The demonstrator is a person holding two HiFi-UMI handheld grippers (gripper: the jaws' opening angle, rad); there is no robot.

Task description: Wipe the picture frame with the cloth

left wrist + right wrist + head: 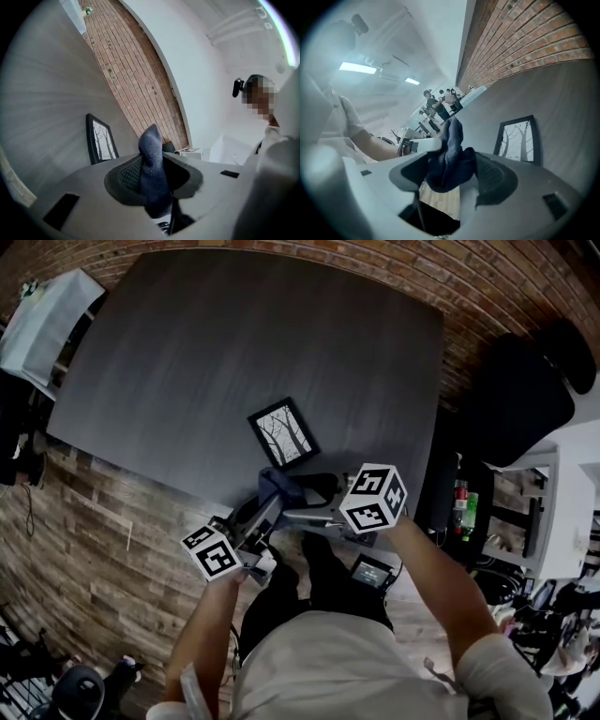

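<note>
Left gripper: pinches the blue cloth.
Right gripper: spread wide around cloth.
Picture frame: by table's near edge.

Dark grey bench is sitting along a brick wall, black chair is hanging out off to its right, and some people are standing way back under glowing ceiling lights.

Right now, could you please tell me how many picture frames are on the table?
1: the picture frame sits on the table near its front edge, just beyond the cloth; none appears hidden.
</note>
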